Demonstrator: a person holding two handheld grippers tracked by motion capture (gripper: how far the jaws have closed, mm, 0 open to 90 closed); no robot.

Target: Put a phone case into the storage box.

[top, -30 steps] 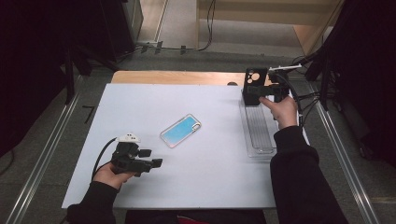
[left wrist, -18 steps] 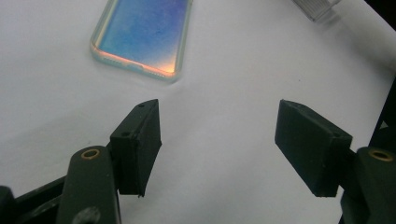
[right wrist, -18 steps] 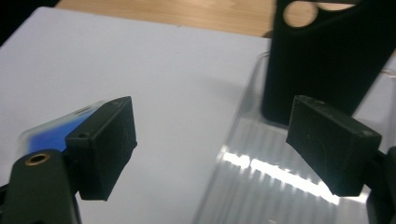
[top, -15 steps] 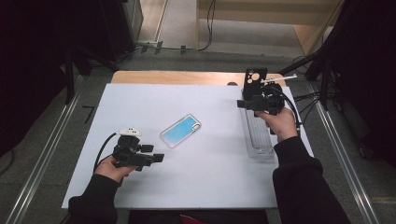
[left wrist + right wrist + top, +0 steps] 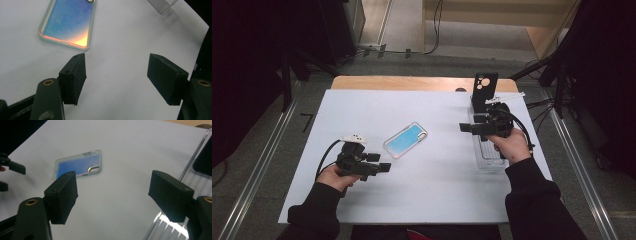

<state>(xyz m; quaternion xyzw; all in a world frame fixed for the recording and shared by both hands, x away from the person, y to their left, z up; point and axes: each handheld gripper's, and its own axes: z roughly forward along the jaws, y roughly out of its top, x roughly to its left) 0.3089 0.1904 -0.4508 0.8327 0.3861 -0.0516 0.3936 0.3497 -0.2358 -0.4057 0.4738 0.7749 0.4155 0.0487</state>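
In the high view, the left gripper (image 5: 384, 167) sat in the lower left of the frame, held in a hand (image 5: 333, 176) over the white table sheet (image 5: 432, 190), its jaws pointing toward the right of the picture. Its claw was released, the jaws standing apart with nothing between them; in the left gripper view (image 5: 116, 78) only bare white sheet lay between the two black pads (image 5: 75, 77). Just right of it and a little higher, near the middle of the high view, lay the blue phone case (image 5: 405, 139), flat on the sheet and slanted, close to the left gripper's jaw tips but apart from them. In the left gripper view the same case (image 5: 68, 22) filled the upper left, glowing blue to orange. Further right in the high view, the right gripper (image 5: 464, 127) hung at centre right, its jaws pointing left toward the case but well apart from it. Its jaws had just been closing, with nothing between them; the claw was still released, and the right gripper view (image 5: 112, 195) showed bare sheet in the gap and the case (image 5: 78, 165) beyond, at upper left. Beneath that hand (image 5: 511, 145) lay a clear ridged tray (image 5: 484, 159), and at its far end a black phone case (image 5: 484, 87) stood upright.
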